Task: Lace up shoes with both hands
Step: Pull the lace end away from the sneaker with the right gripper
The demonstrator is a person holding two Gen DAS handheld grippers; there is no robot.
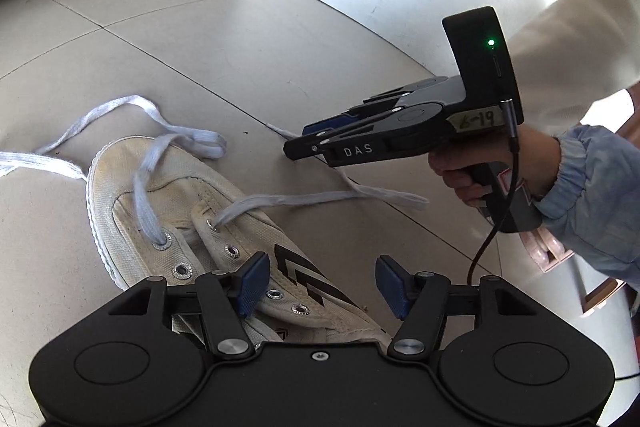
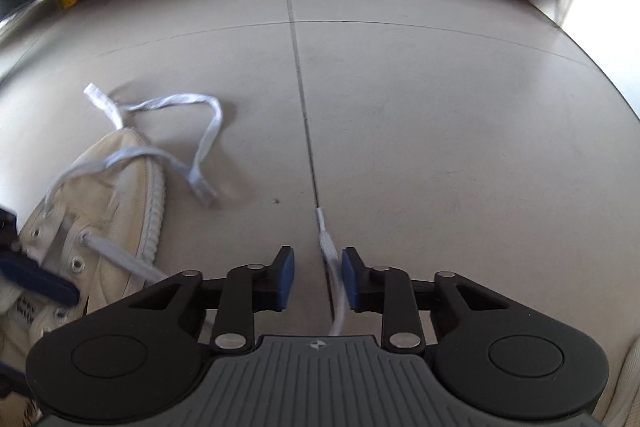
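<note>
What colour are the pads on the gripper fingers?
Blue pads, clearest in the left wrist view.

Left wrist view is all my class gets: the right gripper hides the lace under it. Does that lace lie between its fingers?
Observer: Yes. In the right wrist view the shoelace lies between the right gripper's pads, close to one and clear of the other, not pinched.
Operator: Where is its tip?
Observer: The aglet lies on the floor seam, just past the fingertips.
Operator: And the end that leaves my picture on the left?
Observer: That other end lies flat on the floor beyond the canvas shoe's toe.
</note>
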